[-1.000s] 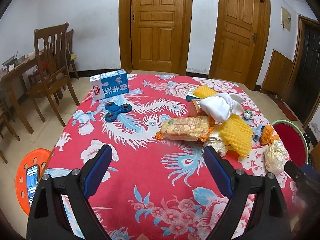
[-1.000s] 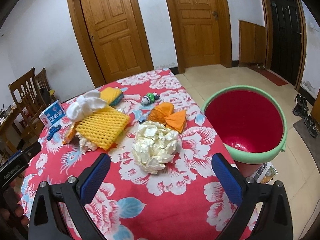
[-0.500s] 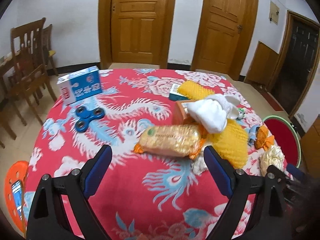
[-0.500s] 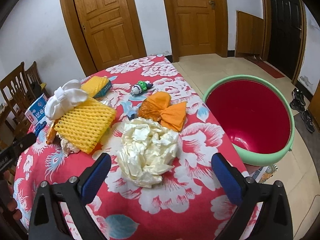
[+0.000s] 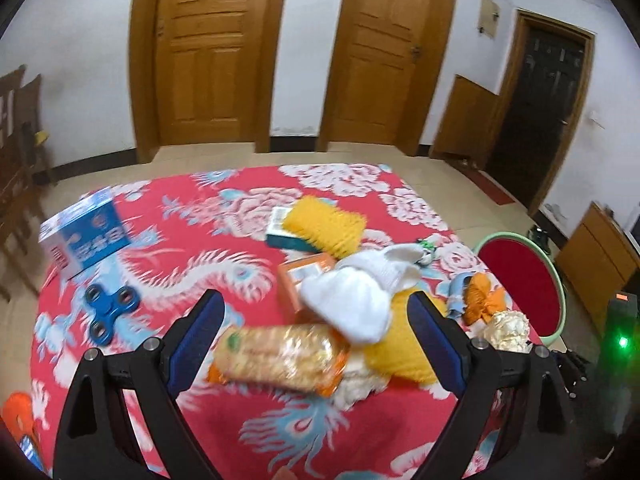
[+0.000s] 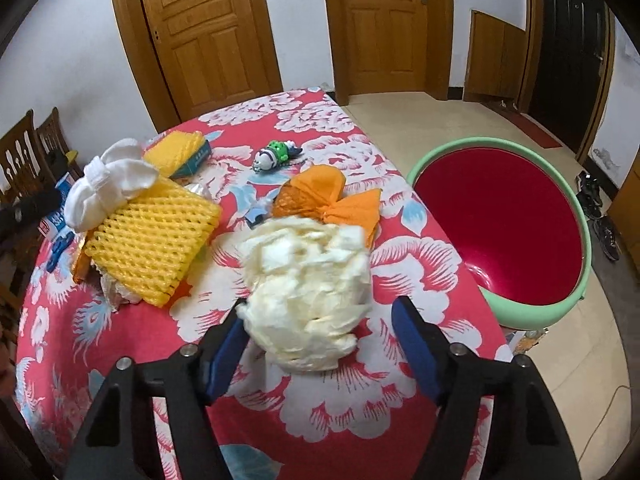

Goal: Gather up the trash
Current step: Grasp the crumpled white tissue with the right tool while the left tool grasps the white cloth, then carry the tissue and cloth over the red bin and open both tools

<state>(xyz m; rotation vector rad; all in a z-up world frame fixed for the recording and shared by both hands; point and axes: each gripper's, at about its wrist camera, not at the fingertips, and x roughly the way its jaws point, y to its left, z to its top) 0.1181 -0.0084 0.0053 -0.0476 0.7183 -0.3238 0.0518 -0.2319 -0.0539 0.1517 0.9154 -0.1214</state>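
Observation:
A crumpled cream paper ball (image 6: 308, 288) lies on the red flowered tablecloth (image 6: 120, 344), between the blue pads of my right gripper (image 6: 320, 308). Its jaws are closing; the left pad is at the ball's edge, while a gap shows at the right pad. A red basin with a green rim (image 6: 536, 312) stands just off the table's right side. My left gripper (image 5: 314, 300) hangs open over a packet of crackers (image 5: 280, 354), nothing between its fingers. The paper ball (image 5: 506, 330) and the basin's rim (image 5: 516, 236) show at the right of the left wrist view.
On the cloth lie an orange net (image 6: 328, 196), a yellow foam net (image 6: 156, 240), a white cloth bundle (image 6: 104, 188), a small toy (image 6: 274, 154), a blue carton (image 5: 86, 236) and a blue spinner (image 5: 108, 310). Wooden chairs stand at the left, doors behind.
My right gripper came down and forward around the paper ball, and its jaws narrowed. The left gripper swung right, so the crackers and white cloth now sit between its fingers' lines.

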